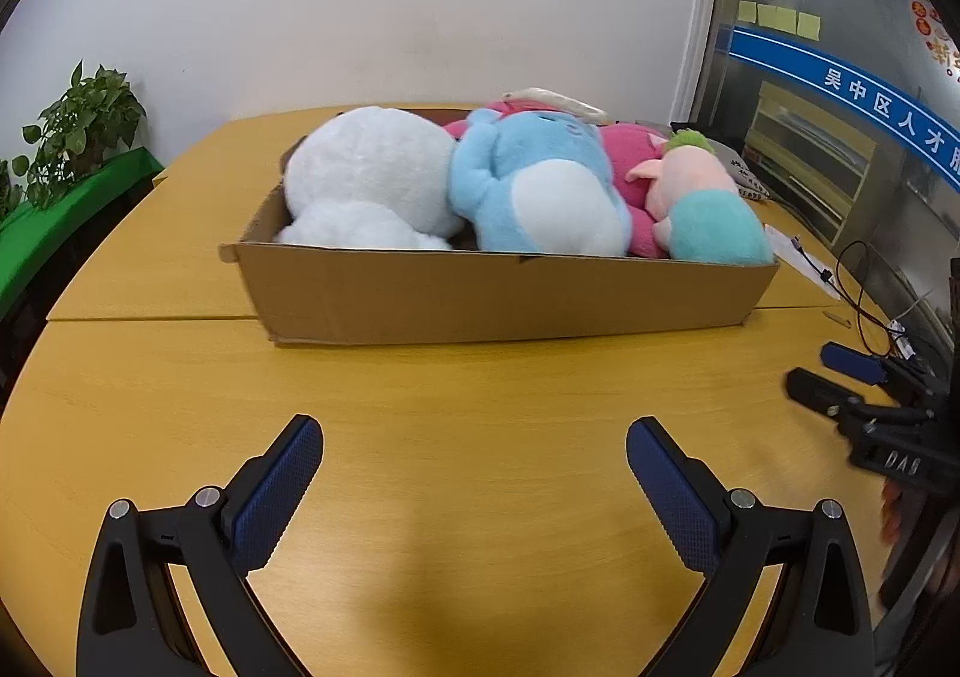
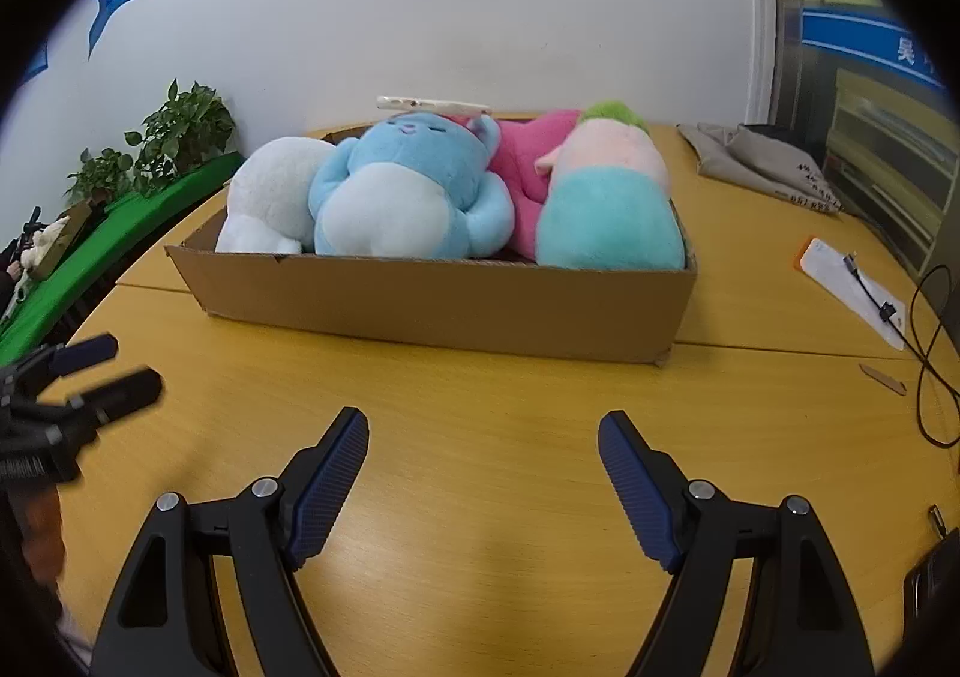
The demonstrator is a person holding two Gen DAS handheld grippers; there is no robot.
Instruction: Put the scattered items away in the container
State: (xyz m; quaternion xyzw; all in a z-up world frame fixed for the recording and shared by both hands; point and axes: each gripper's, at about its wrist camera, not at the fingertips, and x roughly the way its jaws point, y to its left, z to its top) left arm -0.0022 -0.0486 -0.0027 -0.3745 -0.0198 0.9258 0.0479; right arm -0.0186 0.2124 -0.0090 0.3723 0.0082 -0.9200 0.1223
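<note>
Nearest in each wrist view is that gripper itself. The left gripper [image 1: 474,458] hangs above the bare wooden table [image 1: 480,389] with its fingers spread wide and nothing between them. The right gripper [image 2: 483,452] does the same, fingers wide apart and empty; its outline is blurred at the right edge of the left wrist view.

Beyond both, well apart from the fingertips, a shallow cardboard box [image 1: 510,296] sits on the table, straight ahead of each gripper. Four soft toys fill it: a white toy [image 1: 366,179] at the left end, a blue toy [image 1: 540,185] beside it, a pink toy [image 2: 528,161] mostly hidden behind its neighbours, and a teal and pink toy with green hair [image 2: 606,197] at the right end. A pale flat thing [image 2: 432,104] rests on top of the blue toy; what it is cannot be told.

Farther right lie a grey cloth bag [image 2: 762,161] and a white paper [image 2: 852,287] crossed by a black cable [image 2: 927,341].
</note>
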